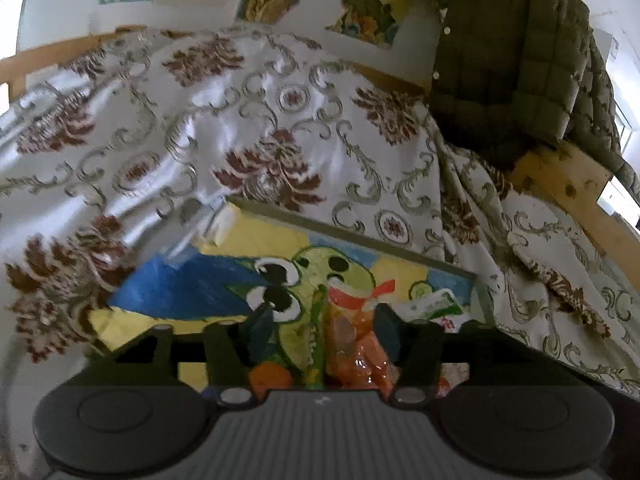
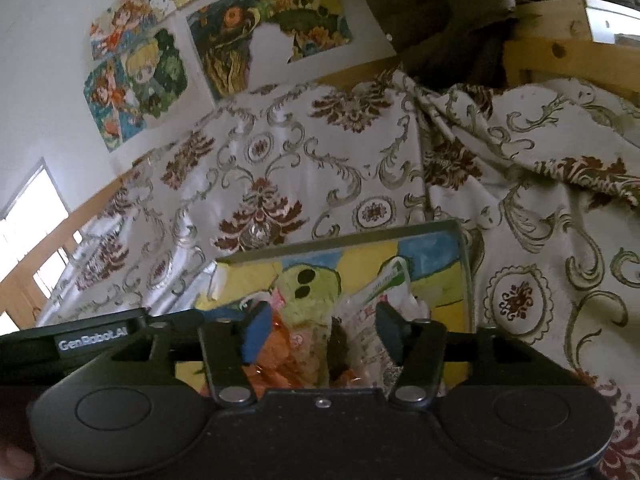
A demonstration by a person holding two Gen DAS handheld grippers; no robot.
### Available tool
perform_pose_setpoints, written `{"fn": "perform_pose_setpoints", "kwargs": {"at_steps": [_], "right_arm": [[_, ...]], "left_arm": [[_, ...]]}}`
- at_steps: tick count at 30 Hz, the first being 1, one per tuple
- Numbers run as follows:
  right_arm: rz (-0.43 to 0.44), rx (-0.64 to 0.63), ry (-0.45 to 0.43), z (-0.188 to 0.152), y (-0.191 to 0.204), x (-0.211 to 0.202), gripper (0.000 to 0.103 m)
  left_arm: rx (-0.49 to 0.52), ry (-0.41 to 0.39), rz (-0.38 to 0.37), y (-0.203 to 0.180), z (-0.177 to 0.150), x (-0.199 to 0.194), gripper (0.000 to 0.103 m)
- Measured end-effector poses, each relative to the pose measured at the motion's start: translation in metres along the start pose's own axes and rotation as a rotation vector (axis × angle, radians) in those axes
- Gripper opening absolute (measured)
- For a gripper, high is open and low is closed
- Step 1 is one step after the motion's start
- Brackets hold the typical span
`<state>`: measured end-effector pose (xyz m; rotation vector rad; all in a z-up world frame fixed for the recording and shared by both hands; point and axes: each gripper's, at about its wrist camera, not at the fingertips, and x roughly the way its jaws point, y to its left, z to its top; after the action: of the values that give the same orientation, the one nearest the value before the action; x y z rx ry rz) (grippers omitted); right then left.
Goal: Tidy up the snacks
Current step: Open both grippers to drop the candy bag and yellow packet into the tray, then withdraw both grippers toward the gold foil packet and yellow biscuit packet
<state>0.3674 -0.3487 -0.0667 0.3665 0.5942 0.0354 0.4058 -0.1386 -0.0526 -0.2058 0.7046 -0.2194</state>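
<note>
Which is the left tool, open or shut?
Open: the left tool has its fingers apart, either side of the orange snack bag, not pinching it.

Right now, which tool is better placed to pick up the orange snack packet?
Left, probably. The orange snack packet sits centred between the open left tool; at the right tool it lies beside one finger, with a white packet alongside.

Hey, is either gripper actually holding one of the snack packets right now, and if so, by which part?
Nothing is held. The left gripper stands open over the orange snack packet, and the right gripper is open above the clear printed packet; no pads press on either.
</note>
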Motion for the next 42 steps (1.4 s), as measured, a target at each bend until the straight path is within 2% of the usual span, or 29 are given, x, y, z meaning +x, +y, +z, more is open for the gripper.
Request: {"fn": "perform_pose_setpoints", "kwargs": {"at_steps": [2, 5, 8, 9, 21, 37, 42], "right_arm": [[0.005, 0.007, -0.014, 0.003, 0.0, -0.008, 0.079], [0.01, -0.002, -0.036, 0.008, 0.002, -0.023, 0.09], [0.025, 0.002, -0.056, 0.01, 0.002, -0.04, 0.099], [0.027, 0.005, -0.064, 0.011, 0.002, -0.046, 0.102], [-0.006, -0.107, -0.141, -0.011, 0.023, -0.127, 0.102], [-0.095, -0.28, -0.23, -0.083, 0.058, -0.228, 0.102], [-0.115, -0.281, -0.215, -0.106, 0.067, -0.247, 0.102]], "left_arm": [[-0.001, -0.021, 0.012, 0.0, 0.003, -0.011, 0.08], [0.0, -0.068, 0.033, 0.001, 0.007, -0.031, 0.094], [-0.001, -0.093, 0.049, 0.004, 0.009, -0.049, 0.1], [-0.003, -0.101, 0.054, 0.005, 0.009, -0.055, 0.101], [-0.002, -0.189, 0.065, 0.014, -0.012, -0.135, 0.103], [0.027, -0.223, 0.076, 0.045, -0.09, -0.232, 0.103], [0.071, -0.249, 0.092, 0.05, -0.117, -0.256, 0.103]]}}
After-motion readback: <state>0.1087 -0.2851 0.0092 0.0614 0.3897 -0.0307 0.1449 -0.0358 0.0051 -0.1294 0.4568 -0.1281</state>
